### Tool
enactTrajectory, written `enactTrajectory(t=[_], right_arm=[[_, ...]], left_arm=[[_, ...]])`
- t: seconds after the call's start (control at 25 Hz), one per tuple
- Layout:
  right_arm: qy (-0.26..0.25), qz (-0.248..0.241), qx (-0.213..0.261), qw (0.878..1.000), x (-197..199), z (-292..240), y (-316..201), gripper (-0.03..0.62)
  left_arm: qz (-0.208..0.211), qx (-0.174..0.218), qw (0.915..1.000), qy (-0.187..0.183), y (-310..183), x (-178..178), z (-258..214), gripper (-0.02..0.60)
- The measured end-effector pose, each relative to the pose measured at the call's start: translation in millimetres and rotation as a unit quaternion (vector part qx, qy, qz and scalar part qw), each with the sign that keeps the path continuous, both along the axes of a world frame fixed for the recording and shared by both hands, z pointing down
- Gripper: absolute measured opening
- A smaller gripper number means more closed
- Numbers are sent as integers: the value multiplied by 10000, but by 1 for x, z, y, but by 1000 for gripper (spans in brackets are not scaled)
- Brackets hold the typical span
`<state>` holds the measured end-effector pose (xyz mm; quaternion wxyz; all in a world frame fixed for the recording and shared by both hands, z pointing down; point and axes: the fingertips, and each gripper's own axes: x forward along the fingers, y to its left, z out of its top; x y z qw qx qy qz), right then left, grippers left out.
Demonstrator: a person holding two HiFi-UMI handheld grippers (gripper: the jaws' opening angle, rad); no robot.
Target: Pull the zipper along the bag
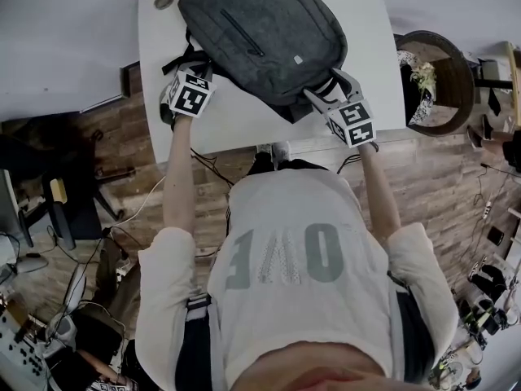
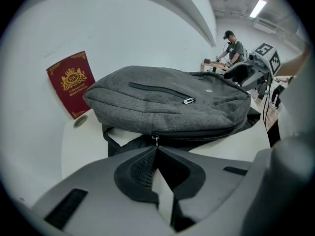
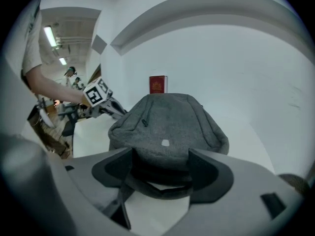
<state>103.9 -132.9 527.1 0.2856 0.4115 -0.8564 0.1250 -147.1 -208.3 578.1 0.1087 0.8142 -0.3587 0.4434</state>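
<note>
A grey backpack (image 1: 260, 31) lies flat on the white table (image 1: 244, 133). My left gripper (image 1: 206, 72) is at the bag's left side. In the left gripper view its jaws (image 2: 156, 149) meet tip to tip, pinching the small metal zipper pull (image 2: 155, 140) on the dark side zipper line. My right gripper (image 1: 330, 88) is at the bag's near right end. Seen from the right gripper view, this gripper (image 3: 162, 168) has its jaws wide apart, with the bag's (image 3: 167, 127) dark bottom edge filling the space between the pads. A second, closed pocket zipper (image 2: 188, 101) runs across the bag's top.
A red booklet (image 2: 71, 82) leans against the wall behind the bag, with a small round disc (image 2: 80, 121) beside it. Black straps (image 2: 110, 141) trail from under the bag. A round wooden basket (image 1: 435, 80) stands off the table's right edge. A person (image 2: 234, 45) stands far back.
</note>
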Motion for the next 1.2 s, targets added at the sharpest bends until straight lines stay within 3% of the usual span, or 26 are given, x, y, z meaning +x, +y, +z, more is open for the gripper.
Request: enactTrajectory(t=[0.12,0.24,0.36,0.44,0.76,0.92,1.08,1.2], right_arm=[[516,-1375,61,9891,-26,-10,19,360],[1363,-2648,84,9546,-50,-1,30,360],[2105,-3292,-30,9205,-61,25,32,360],[2345,-3451,-185,9086,-65,37,34,360],[2269,-3390,-317,9125,-66,43,34,360],[2159,-3394,-325,9149,-65,44,34,360],[2155,-3362,-370,9161,-63,45,30,360],[2198,-3347,-406,9154,-65,43,31,360]], left_arm=[[21,-56,10000,44,0,1,2,26],[48,-54,10000,27,0,0,3,26],[128,-50,9999,-1,1,1,3,26],[226,-23,9997,-34,2,1,2,26],[1001,59,9926,-689,15,6,0,26],[1023,-33,9933,-540,30,16,0,26],[1320,-157,9903,-413,56,39,1,26],[1185,-181,9925,-224,72,49,-1,26]])
